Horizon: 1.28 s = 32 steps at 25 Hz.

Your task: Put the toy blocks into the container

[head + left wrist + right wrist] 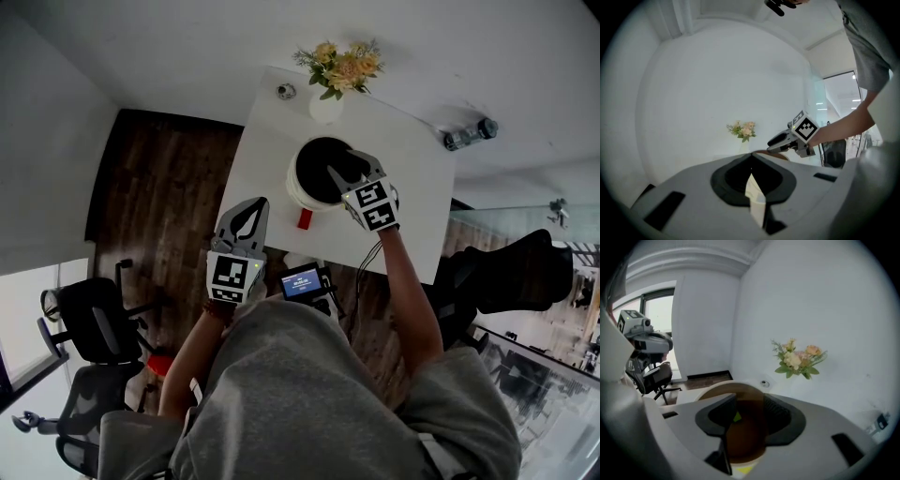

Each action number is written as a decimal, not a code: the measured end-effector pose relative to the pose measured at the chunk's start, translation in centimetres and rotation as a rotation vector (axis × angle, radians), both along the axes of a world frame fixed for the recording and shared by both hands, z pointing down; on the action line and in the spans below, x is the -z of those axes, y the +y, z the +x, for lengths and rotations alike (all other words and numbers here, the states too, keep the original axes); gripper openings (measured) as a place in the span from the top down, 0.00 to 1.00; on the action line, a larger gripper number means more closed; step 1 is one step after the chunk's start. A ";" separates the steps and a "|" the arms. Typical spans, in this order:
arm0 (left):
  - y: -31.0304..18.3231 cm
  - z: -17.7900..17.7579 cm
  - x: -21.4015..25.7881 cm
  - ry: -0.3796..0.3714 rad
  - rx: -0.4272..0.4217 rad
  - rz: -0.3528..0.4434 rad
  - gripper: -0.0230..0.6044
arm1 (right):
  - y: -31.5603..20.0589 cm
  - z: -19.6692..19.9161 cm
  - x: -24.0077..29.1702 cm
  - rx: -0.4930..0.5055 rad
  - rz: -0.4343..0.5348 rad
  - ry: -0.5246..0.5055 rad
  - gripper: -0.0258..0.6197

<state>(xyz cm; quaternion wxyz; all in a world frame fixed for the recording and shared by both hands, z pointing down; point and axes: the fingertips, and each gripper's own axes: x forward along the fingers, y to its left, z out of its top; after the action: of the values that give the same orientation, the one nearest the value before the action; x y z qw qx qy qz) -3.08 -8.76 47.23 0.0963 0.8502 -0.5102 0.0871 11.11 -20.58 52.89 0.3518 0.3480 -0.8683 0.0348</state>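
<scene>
The container is a white bucket [292, 190] with a dark inside, standing mid-table. My right gripper [345, 169] hangs over its mouth, pointing down into it. In the right gripper view the jaws [750, 401] stand open with nothing between them, and a small green block [736, 417] lies inside the bucket [708, 393]. A red block [304, 218] lies on the table against the bucket's near side. My left gripper [260, 202] is near the table's left front edge, apart from the blocks. Its tips [751, 157] meet and hold nothing.
A vase of flowers [337, 70] stands at the back of the white table [412, 187], with a small round object [286, 91] left of it. A dark item [469, 134] lies at the right corner. Office chairs [80, 319] stand on the wooden floor, left.
</scene>
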 end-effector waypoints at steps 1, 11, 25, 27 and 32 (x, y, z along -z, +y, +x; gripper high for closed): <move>0.0 0.1 0.0 -0.001 -0.004 -0.002 0.95 | -0.4 0.6 1.2 -0.028 0.031 -0.035 0.68; -0.6 1.2 -1.2 -0.023 -0.048 -0.033 0.95 | -1.7 12.8 2.9 -0.417 0.131 -0.208 0.68; -1.0 3.2 -2.9 -0.079 -0.095 -0.086 0.95 | 4.8 13.4 -15.8 -0.469 -0.265 -0.125 0.59; -1.1 3.4 -3.0 -0.081 -0.097 -0.091 0.95 | 5.2 13.2 -17.2 -0.456 -0.298 -0.102 0.57; -1.3 3.6 -3.2 -0.089 -0.089 -0.096 0.95 | 5.6 12.4 -19.0 -0.429 -0.367 -0.108 0.54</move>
<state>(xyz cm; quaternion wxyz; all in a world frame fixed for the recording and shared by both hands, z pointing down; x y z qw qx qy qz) 0.53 -10.07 50.46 0.1100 0.8619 -0.4708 0.1532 23.54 -14.99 71.94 0.3469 0.4518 -0.7715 0.2835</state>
